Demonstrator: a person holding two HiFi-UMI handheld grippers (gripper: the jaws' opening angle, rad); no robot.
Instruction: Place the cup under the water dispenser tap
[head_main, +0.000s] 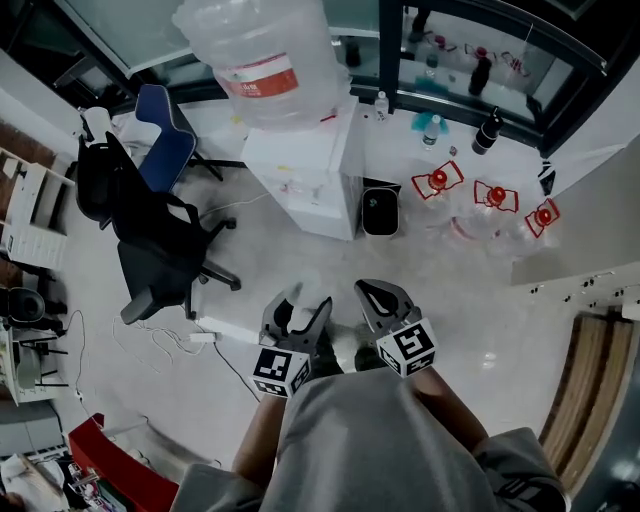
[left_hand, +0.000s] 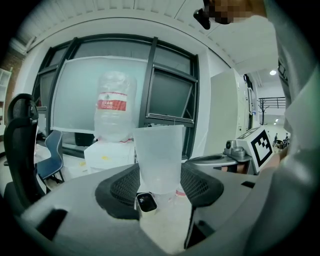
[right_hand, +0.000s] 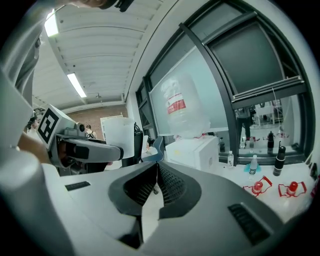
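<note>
A translucent plastic cup (left_hand: 159, 159) stands upright between the black pads of my left gripper (left_hand: 159, 186), which is shut on it. In the head view the cup (head_main: 296, 318) shows in my left gripper (head_main: 298, 322), low in the middle. My right gripper (head_main: 380, 303) is beside it, pads together, holding nothing; in its own view the right gripper (right_hand: 156, 186) is shut, with the cup (right_hand: 118, 138) off to the left. The white water dispenser (head_main: 305, 170) with a big clear bottle (head_main: 262, 60) on top stands ahead; its tap is not visible.
A black office chair (head_main: 160, 240) and a blue chair (head_main: 166, 135) stand left of the dispenser. A small black bin (head_main: 379, 211) sits at its right side. Red-capped empty bottles (head_main: 490, 197) lie on the floor at right. A power strip (head_main: 225, 330) and cables lie lower left.
</note>
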